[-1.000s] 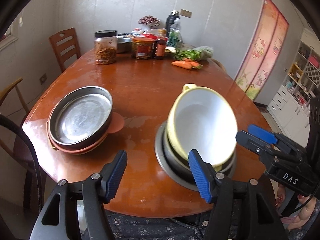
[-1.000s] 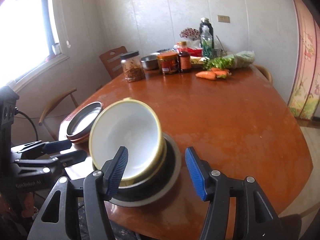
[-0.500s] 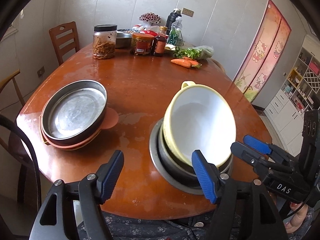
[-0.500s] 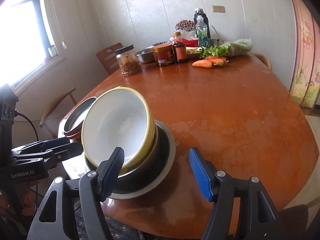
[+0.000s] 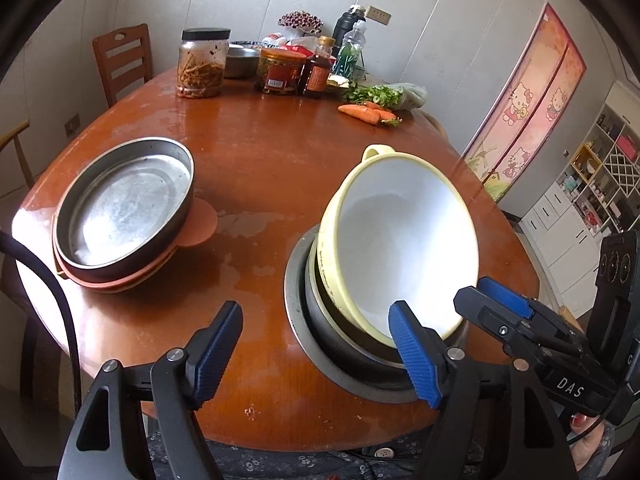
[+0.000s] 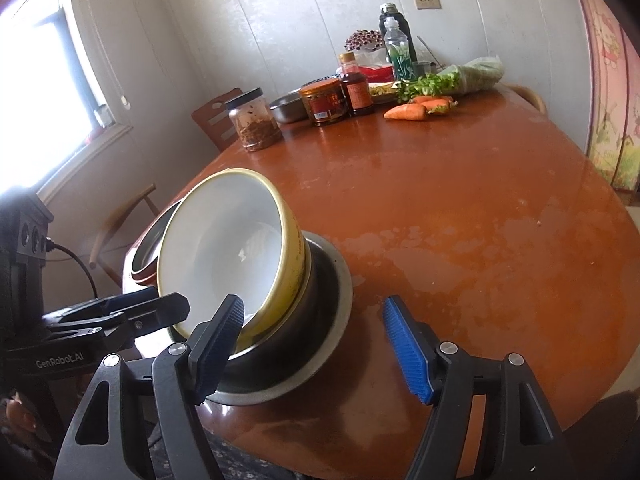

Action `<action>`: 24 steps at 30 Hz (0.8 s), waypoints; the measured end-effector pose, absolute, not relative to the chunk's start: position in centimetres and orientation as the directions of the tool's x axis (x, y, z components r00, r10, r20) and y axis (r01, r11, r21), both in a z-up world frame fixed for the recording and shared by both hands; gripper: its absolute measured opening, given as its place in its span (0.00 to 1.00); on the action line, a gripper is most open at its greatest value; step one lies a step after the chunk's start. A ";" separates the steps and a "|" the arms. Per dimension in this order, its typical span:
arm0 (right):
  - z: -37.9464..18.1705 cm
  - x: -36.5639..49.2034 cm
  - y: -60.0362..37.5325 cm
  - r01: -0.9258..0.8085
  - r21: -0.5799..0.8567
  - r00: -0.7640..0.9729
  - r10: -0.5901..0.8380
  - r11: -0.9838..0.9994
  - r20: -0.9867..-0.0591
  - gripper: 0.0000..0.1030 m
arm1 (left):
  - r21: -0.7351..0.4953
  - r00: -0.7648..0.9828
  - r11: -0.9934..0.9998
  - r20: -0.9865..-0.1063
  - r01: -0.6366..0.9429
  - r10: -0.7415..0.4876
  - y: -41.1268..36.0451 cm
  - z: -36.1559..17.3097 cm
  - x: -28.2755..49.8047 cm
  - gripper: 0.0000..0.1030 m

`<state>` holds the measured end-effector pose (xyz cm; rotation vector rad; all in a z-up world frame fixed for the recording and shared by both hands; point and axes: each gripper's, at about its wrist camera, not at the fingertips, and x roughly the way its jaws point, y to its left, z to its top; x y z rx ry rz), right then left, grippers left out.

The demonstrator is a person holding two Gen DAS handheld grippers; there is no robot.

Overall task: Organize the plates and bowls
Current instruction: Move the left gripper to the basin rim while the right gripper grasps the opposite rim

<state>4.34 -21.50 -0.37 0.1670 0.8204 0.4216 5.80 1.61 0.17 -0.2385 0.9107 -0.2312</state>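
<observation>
Sits tilted in a dark metal bowl [image 5: 344, 344] on a wide steel plate [image 5: 296, 320] at the near edge of the table [image 5: 260, 152]: the yellow bowl [image 5: 400, 248], mouth tipped toward the person, handle at 12 o'clock in the left wrist view. Lies at 1 o'clock from the left gripper [image 5: 316, 344], whose right finger overlaps the bowl's near rim in the picture, contact not certain. Lies at 10 o'clock from the right gripper [image 6: 312, 340], left finger just in front of the same rim. Both grippers released, jaws spread wide, nothing held. Both level and low at the table edge, pointing across the table, the 2 converging on the stack from either side. Roughly equal in nearness (right perhaps slightly closer, judging by rim overlap). Well apart at 10 o'clock in the left view: a steel pan [image 5: 124, 208] nested on an orange plate [image 5: 196, 224]. Likely next: righting the tilted bowl so it seats flat.
</observation>
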 end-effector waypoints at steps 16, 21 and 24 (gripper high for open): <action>-1.2 5.0 -21.3 -0.291 0.309 0.600 0.424 0.905 -0.678 0.74 | -0.298 0.572 0.949 -0.762 0.106 -0.303 0.7 -1.2 7.0 0.78; -1.6 5.4 -21.6 -0.282 0.342 0.581 0.443 0.896 -0.683 0.75 | -0.303 0.563 0.946 -0.765 0.113 -0.312 0.7 -1.6 7.3 0.80; -1.9 5.7 -21.6 -0.282 0.360 0.559 0.457 0.889 -0.692 0.75 | -0.314 0.554 0.943 -0.769 0.107 -0.319 0.8 -2.0 7.5 0.81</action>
